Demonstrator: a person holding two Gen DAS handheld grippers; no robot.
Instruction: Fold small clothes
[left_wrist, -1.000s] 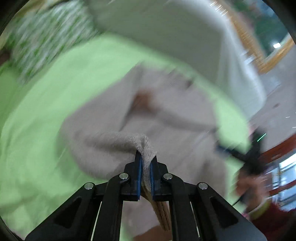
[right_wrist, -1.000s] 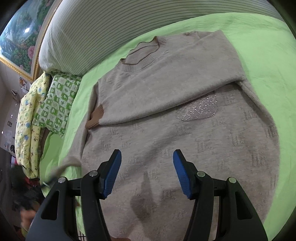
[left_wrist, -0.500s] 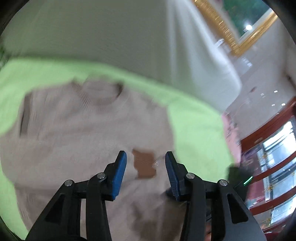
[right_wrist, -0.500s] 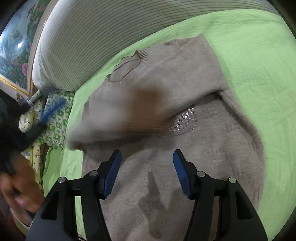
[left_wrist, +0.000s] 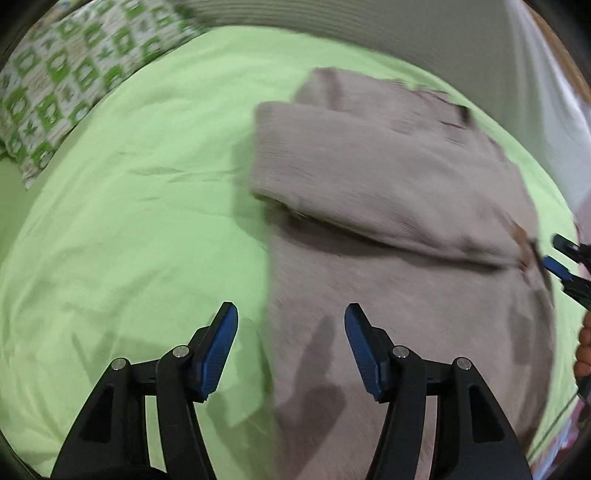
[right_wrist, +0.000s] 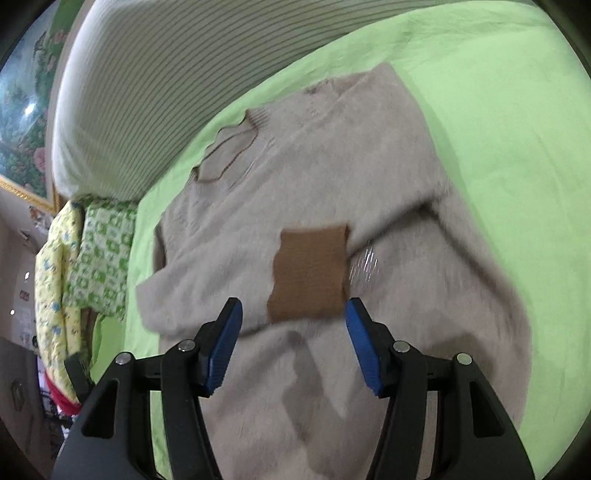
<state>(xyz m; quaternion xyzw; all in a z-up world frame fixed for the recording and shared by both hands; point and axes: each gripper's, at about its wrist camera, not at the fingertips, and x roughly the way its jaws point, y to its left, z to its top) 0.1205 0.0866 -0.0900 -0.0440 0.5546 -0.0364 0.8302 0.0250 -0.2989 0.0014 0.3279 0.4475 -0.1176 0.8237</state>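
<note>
A beige knit sweater lies flat on the green bedsheet, neck towards the headboard. Both sleeves are folded across its chest, and a brown cuff rests on top at the middle, just ahead of my right gripper. That gripper is open and empty. In the left wrist view the sweater fills the right half, with one sleeve across it. My left gripper hovers over the sweater's left edge, jaws opening, nothing between them. The right gripper shows at the far right edge.
A striped grey cushion runs along the head of the bed. A green-patterned pillow and a yellow printed cloth lie at the left side. A hand appears at the right edge. Bare green sheet spreads left of the sweater.
The left gripper was shut on the sleeve cuff, carried it over the chest, let it go and opened, then dropped towards the sweater's left edge. The right gripper shifted a little, staying open.
</note>
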